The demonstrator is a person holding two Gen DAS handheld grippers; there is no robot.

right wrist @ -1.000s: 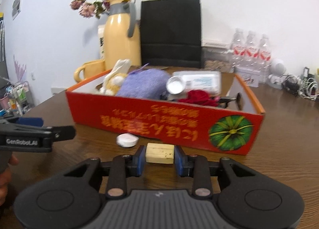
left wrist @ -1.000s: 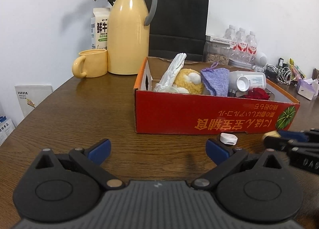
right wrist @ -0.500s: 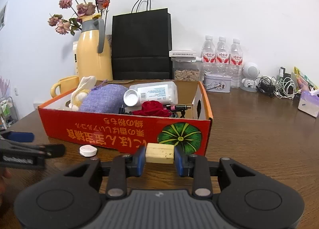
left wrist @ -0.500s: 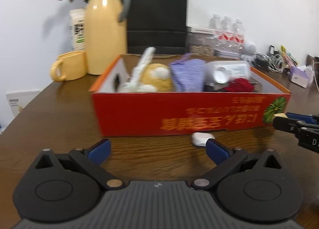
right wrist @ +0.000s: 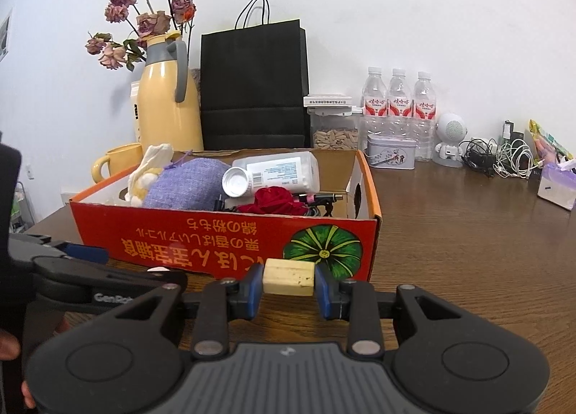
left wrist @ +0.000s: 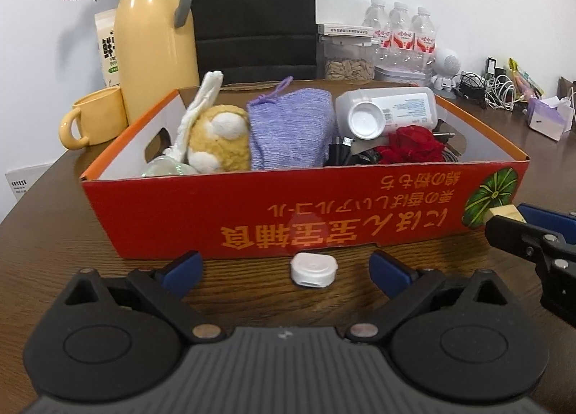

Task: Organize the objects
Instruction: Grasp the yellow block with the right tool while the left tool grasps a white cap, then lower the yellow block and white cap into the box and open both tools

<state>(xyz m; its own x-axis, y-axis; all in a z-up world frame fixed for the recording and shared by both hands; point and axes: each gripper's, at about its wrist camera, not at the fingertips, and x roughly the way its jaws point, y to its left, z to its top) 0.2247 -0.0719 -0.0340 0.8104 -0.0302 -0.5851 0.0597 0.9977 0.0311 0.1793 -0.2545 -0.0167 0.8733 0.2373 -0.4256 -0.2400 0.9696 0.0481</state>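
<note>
A pale, rectangular wooden block (right wrist: 288,281) with a speckled face is clamped between the blue pads of the right gripper (right wrist: 288,286), just in front of the red cardboard box (left wrist: 309,219). The left gripper (left wrist: 286,270) is seen with its jaws spread wide and nothing between the pads; a small, rounded white plastic case (left wrist: 314,270) lies on the dark wood-grain table (left wrist: 54,234) between them, near the box's front wall. In the left wrist view the box's contents are shown closely: a fuzzy yellow plush toy (left wrist: 216,144), a knitted purple pouch (left wrist: 289,136), a white plastic bottle (left wrist: 388,113) and crumpled red fabric (left wrist: 414,145). Only the right wrist view shows the whole black paper bag (right wrist: 253,86) with its handles.
</note>
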